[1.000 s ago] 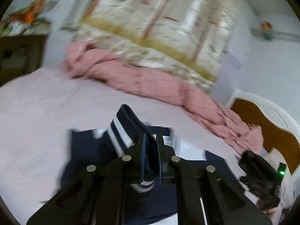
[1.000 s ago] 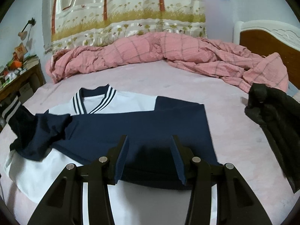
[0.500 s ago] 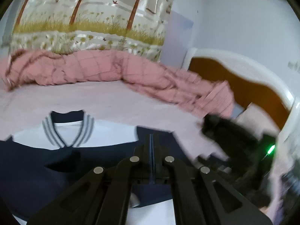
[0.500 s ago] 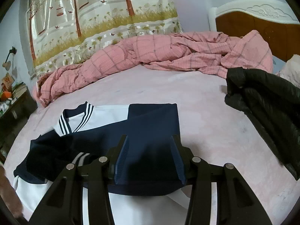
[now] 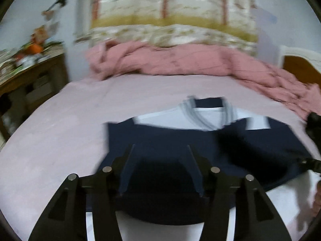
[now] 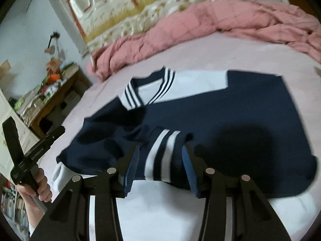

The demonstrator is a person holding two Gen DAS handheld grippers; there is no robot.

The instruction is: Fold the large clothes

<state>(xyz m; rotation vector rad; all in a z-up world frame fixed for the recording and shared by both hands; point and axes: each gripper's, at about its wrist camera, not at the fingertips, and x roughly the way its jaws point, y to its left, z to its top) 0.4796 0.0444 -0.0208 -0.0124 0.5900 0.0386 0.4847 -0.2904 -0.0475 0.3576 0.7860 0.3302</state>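
While the navy-and-white jacket (image 6: 210, 120) lies spread on the bed (image 5: 60, 136) with both sleeves brought across its chest, the likeliest trouble is the striped cuff (image 6: 160, 152) sliding back off the body. It sits loosely bunched on smooth fabric, so a careless brush from either tool could drag it out of place and undo the fold. A grab at the hem that catches only the top layer would also pull the sleeves askew.

The left hand-held gripper (image 5: 160, 172) has just been opening; its jaws stand apart with nothing pinched, hovering over the navy panel near the jacket's left edge. The right hand-held gripper (image 6: 158, 168) is also spread, its blue pads either side of the striped cuff without pressing on it, as far as the blur allows. The collar (image 6: 148, 90) lies beyond both tools, toward the rumpled pink quilt (image 6: 220, 24). A black garment (image 5: 315, 126) sits near the jacket's right side.
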